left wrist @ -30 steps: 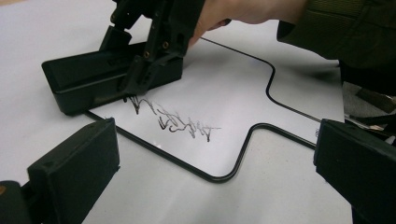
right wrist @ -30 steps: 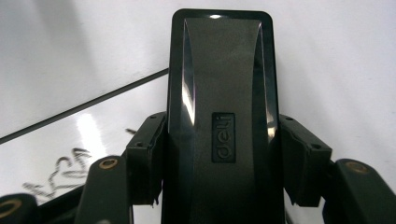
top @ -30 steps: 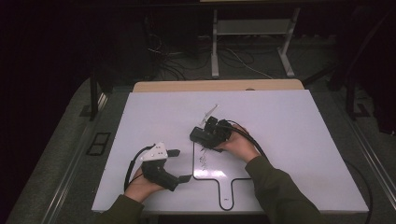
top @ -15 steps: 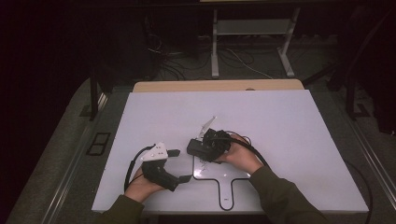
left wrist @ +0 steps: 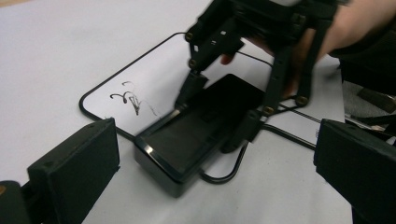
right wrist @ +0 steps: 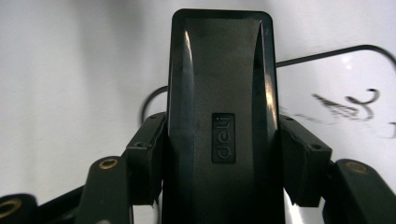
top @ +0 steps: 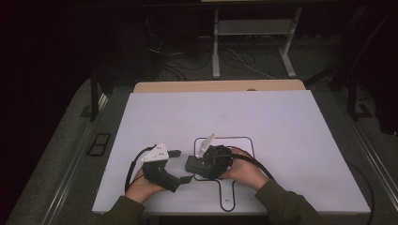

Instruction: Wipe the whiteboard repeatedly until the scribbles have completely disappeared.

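Two claws: both low at the near edge of the board (top: 291,122), side by side.
Right claw (right wrist: 219,154): clamped on the eraser (right wrist: 219,93), a pad on each long side.
Eraser: a black block, held just over the outlined panel (top: 244,145); in the left gripper view the eraser (left wrist: 196,130) sits beside the scribble (left wrist: 133,100).
Long axis: runs straight out along the right claw, front end past the pads.
Scribble from right claw: off to its right, just beside the eraser's front end in the right gripper view (right wrist: 348,107).
Left claw (left wrist: 210,186): jaws wide, nothing between them, aimed at the eraser from close by.
Nearer hand: right, since it already has the eraser.
Likely next move: a short sideways sweep over the marks.
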Demonstrator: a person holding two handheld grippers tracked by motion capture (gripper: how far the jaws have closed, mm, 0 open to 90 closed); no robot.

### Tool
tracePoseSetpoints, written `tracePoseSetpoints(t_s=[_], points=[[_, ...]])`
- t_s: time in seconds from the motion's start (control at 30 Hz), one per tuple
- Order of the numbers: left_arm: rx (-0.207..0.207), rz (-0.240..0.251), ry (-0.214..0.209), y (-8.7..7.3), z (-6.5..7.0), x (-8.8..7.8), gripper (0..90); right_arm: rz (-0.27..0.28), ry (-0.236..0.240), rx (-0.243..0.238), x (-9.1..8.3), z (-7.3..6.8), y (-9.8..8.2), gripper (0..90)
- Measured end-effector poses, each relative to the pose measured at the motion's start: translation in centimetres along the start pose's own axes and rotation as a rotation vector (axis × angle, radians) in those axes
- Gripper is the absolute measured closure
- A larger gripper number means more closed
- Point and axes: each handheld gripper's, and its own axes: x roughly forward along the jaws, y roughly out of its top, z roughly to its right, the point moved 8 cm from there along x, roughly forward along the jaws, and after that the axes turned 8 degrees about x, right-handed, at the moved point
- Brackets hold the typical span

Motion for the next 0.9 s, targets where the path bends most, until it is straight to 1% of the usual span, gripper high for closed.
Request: tracePoseSetpoints(t_s=[0.03, 0.07, 0.1, 0.17, 0.23, 0.27, 0.3, 0.33, 0.37, 0.57, 0.73, 0.77, 0.83, 0.9], points=[[0.001, 0.000, 0.000, 0.0, 0.0, 0.0, 0.0, -0.002, 0.013, 0.008, -0.1, -0.4, -0.1, 38.6], [-0.001, 0.002, 0.000, 0.0, 0.0, 0.0, 0.0, -0.004, 0.012, 0.007, -0.1, -0.5, -0.1, 38.6], [0.000, 0.001, 0.001, 0.0, 0.0, 0.0, 0.0, -0.007, 0.000, -0.008, -0.1, -0.4, -0.1, 38.6], [0.001, -0.001, 0.000, 0.0, 0.0, 0.0, 0.0, -0.007, 0.007, -0.010, -0.1, -0.3, -0.1, 38.6], [0.001, -0.001, 0.000, 0.0, 0.1, 0.0, 0.0, -0.001, 0.020, 0.013, 0.0, -0.3, 0.1, 38.6], [-0.003, -0.001, -0.001, 0.0, 0.1, 0.0, 0.0, 0.000, 0.015, 0.018, 0.1, -0.1, 0.1, 38.6], [0.000, -0.001, 0.000, 0.0, 0.1, 0.0, 0.0, -0.001, 0.002, 0.007, 0.1, 0.4, 0.2, 38.6], [-0.004, 0.000, -0.001, 0.0, 0.1, 0.0, 0.0, 0.002, -0.006, 0.013, 0.2, 0.8, 0.3, 38.6], [-0.009, 0.000, -0.001, 0.0, 0.1, 0.0, 0.0, 0.005, -0.009, 0.022, 0.3, 1.3, 0.5, 38.6], [-0.003, -0.001, -0.002, 0.0, 0.1, 0.0, 0.0, 0.003, -0.035, 0.069, 0.8, 3.9, 1.6, 38.7], [-0.003, 0.001, -0.003, 0.0, 0.0, 0.0, 0.0, -0.010, -0.056, 0.101, 1.2, 5.9, 2.5, 38.7], [-0.003, 0.002, -0.003, 0.0, 0.0, 0.0, 0.0, -0.008, -0.059, 0.102, 1.2, 6.4, 2.6, 38.7], [0.000, 0.001, -0.003, 0.0, 0.0, 0.0, 0.0, -0.005, -0.064, 0.124, 1.4, 7.1, 2.9, 38.7], [-0.001, 0.002, -0.003, 0.0, 0.0, 0.0, 0.0, -0.001, -0.075, 0.134, 1.5, 8.0, 3.1, 38.7]])
